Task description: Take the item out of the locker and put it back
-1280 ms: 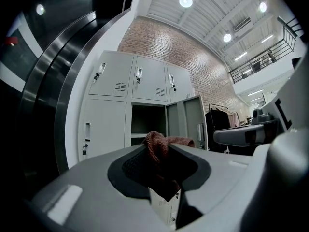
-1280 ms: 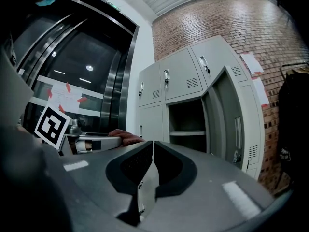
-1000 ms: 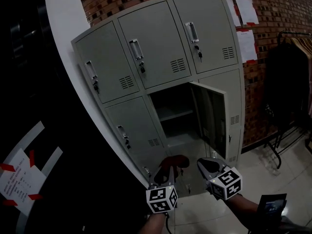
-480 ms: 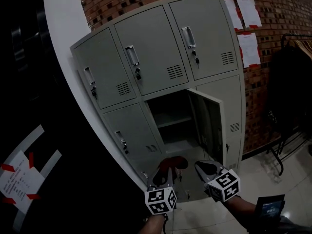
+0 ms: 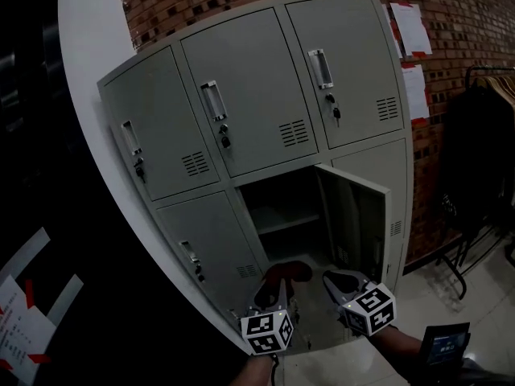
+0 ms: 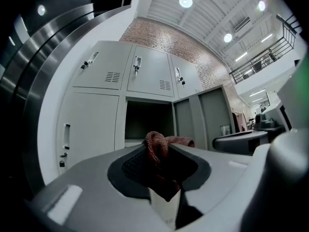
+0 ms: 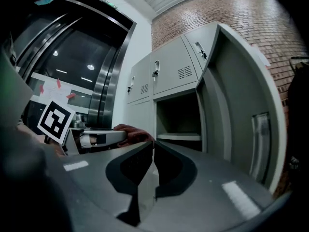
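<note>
"Rust-red cloth (image 6: 157, 146), one piece. Location?"
"Bunched between the fingers of the left gripper (image 5: 275, 284), which are closed on it; one fold stands up above the fingertips. It is outside the locker (image 5: 241, 79), in front of the open lower compartment (image 5: 278, 195)."
"Right gripper (image 7: 152, 151)?"
"Fingers together, nothing between them, just right of the left fingers. The compartment door (image 5: 360, 215) is swung out beyond them, with a shelf (image 5: 286, 219) inside. The other doors are closed; a brick wall (image 5: 475, 6) stands behind."

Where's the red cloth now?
The red cloth is clamped in the left tool, lower centre of head view, in front of the open locker compartment.
</note>
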